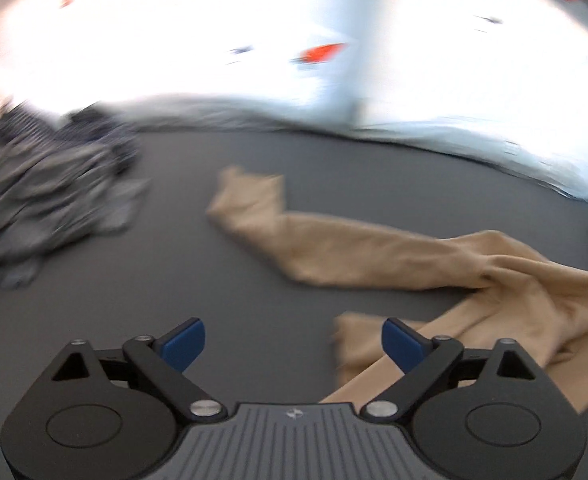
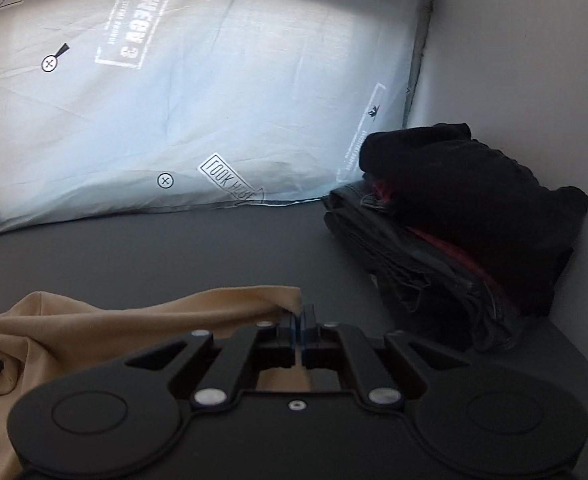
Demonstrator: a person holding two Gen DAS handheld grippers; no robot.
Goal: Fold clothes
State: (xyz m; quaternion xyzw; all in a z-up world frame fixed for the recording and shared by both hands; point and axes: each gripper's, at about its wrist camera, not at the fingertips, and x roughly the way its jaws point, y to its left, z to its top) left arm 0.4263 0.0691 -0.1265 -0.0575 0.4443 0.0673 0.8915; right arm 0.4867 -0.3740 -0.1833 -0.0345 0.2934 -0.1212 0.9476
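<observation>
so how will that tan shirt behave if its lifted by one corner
Probably floppy: the tan shirt sags in folds from where the right gripper pinches it. Likely light, since it looks thin. The sleeve would probably trail over the table.

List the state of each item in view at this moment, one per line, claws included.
Tan long-sleeved garment: unfolded, rumpled on the dark table, one edge pinched.
Left claw: open, nothing between its blue pads.
Right claw: shut on the tan garment's edge.
Grey striped clothes heap: loose, unfolded, blurred.
Dark folded clothes stack: folded, piled against the wall.
White printed sheet: hanging creased behind the table.
</observation>
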